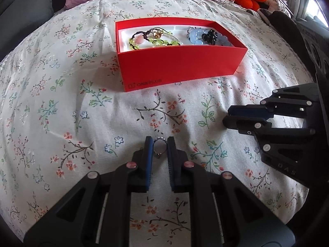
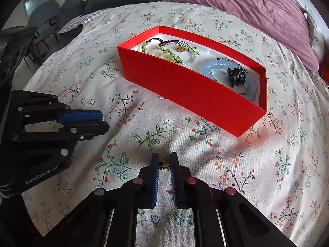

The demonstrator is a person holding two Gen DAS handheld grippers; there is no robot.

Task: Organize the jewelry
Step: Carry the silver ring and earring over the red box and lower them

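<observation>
A: Report the left gripper (image 1: 160,144).

B: The jaws stand nearly closed on a small silver beaded ring (image 1: 159,147). The ring sits upright between the two blue pads, touching both, close to the tips. It is held just above the floral bedspread (image 1: 61,94).

A: And the right gripper (image 2: 163,160)?

B: The jaws are nearly closed too. A small gold-coloured piece (image 2: 165,165) is pinched between the pads near the tips; it is too small to identify, possibly an earring or a charm.

A: Where is the container?

B: The red box (image 1: 181,65) lies open on the bedspread, ahead of both sets of jaws and well apart from them. For the left jaws it is straight ahead; for the right jaws it is ahead and to the right.

A: Contents so far?

B: One end holds a green beaded bracelet (image 1: 162,41), a clear beaded bracelet (image 2: 189,58) and a dark cord with a gold charm (image 2: 181,49). The other end holds a pale blue bracelet (image 1: 195,37) and a black faceted ornament (image 2: 237,76).

A: Progress assessment?

B: Judged late-stage. Most pieces are already boxed. No other loose jewelry shows on the bedspread. Remaining: carry both held pieces over the box rim and release them inside. The small gold-coloured piece is likely to slip if the grip loosens early.
</observation>
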